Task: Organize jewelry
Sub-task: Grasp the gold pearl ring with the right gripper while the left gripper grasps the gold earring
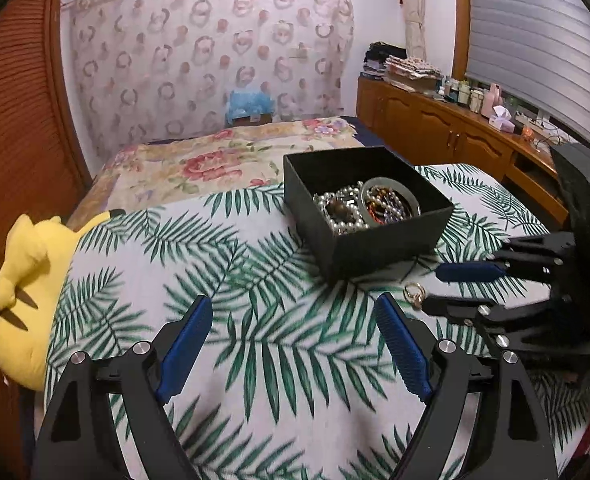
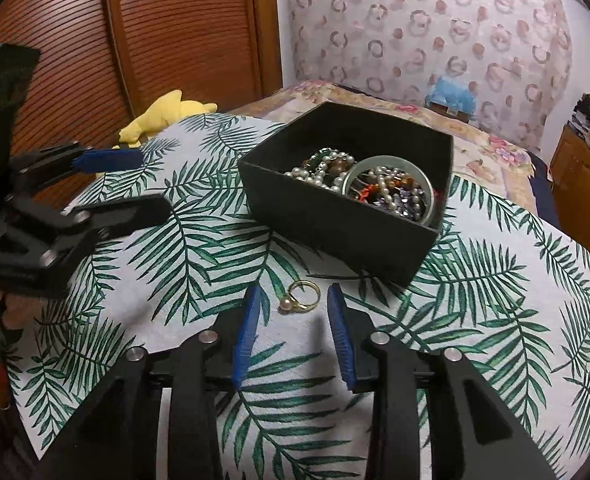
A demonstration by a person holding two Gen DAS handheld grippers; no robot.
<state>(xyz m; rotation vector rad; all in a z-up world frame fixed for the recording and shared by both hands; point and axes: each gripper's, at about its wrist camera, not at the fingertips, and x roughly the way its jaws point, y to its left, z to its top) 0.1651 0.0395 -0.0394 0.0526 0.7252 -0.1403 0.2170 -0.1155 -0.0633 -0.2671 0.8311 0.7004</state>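
While the ring (image 2: 301, 297) lies flat on the leaf-print cloth (image 2: 215, 240), just in front of the box (image 2: 335, 232) and apart from its near wall, the right gripper (image 2: 293, 304) hangs over it with its blue pads apart, one on each side and neither touching the band. The left gripper (image 1: 291, 320) stands well off to the left of the box, its jaws spread wide over bare cloth and holding nothing.

The box already holds a heap of pearl strands (image 2: 319, 172) and a pale bangle (image 2: 391, 184) lying on them, so the ring looks to be the last loose piece.

The risks, as I judge them, come from the ring itself: it is thin, smooth and low on soft fabric. Pads that close too high would slide over it; pads that close off-centre could flick it away or roll it under the box's edge. Pressing down might also pinch the cloth and drag it, shifting the box.
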